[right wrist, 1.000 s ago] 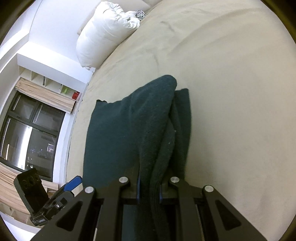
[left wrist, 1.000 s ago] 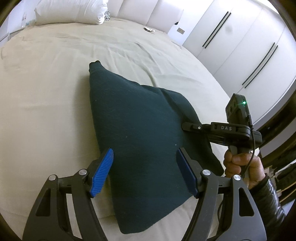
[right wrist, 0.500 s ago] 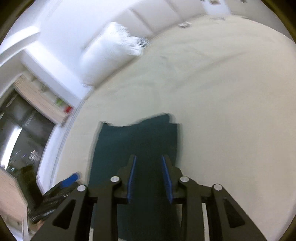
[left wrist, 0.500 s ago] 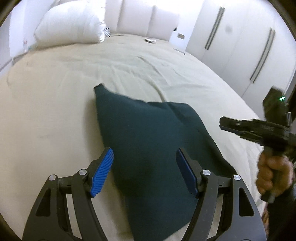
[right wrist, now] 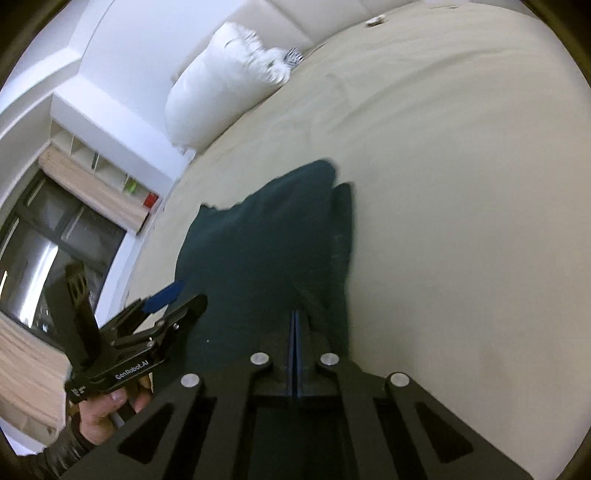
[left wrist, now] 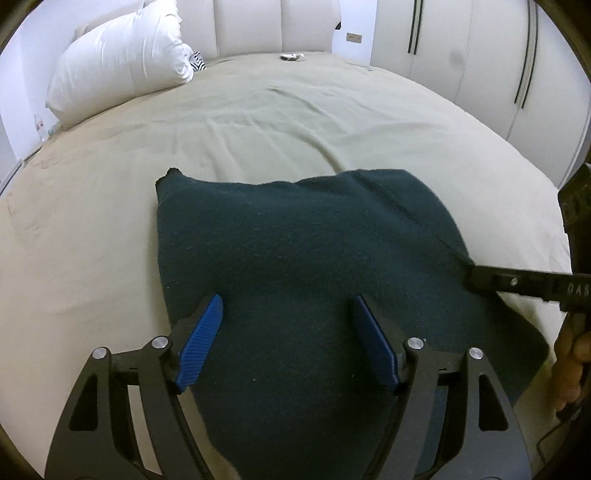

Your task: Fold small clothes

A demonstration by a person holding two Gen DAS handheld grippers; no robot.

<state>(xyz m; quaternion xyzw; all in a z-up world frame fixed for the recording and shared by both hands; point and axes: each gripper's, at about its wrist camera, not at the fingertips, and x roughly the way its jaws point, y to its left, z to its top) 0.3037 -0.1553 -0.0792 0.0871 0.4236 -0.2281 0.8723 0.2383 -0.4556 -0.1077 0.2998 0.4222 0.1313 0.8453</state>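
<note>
Bed [left wrist: 110, 229] bears dark cloth [left wrist: 295, 266], lengthwise toward pillow [left wrist: 122, 59].

Right tool [right wrist: 295, 325] reopened, then closed, seemingly pinching the dark cloth [left wrist: 295, 258] edge.

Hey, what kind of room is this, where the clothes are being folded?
Most likely a bedroom: a wide bed with a white pillow, a padded headboard and tall wardrobe doors.
</note>
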